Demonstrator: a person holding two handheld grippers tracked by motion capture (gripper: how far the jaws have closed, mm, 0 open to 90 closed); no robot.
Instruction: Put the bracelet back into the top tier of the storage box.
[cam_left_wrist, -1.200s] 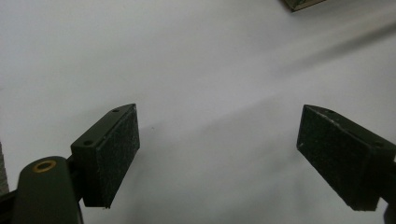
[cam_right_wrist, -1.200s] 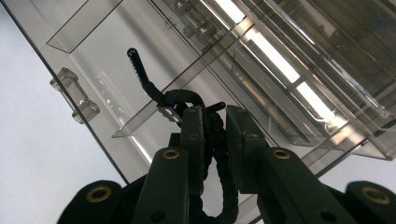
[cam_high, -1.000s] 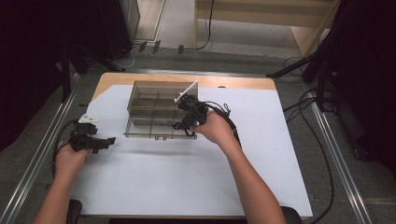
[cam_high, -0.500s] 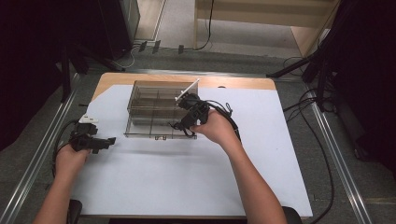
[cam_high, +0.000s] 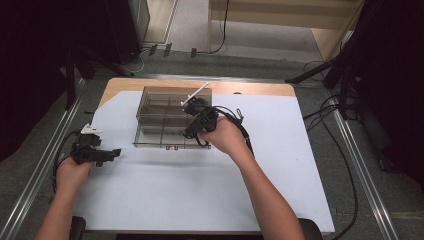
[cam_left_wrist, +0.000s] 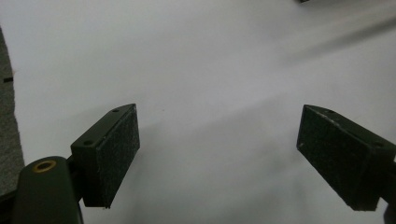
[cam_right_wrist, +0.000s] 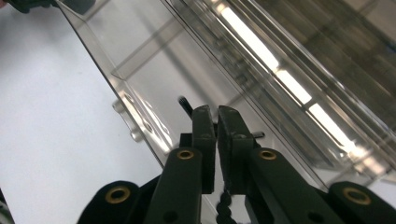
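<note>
Organizer box (cam_high: 165, 112): clear smoky plastic, divided compartments.

Bare forearms, no sleeves visible, matte black two-jaw left gripper (cam_left_wrist: 243, 158) with rectangular dark textured pads (cam_left_wrist: 119, 154), brass-ringed screw holes, matte black right gripper (cam_right_wrist: 216, 126) with slim jaws, brass eyelets, black cables trailing from both, small white tag on left unit
</note>
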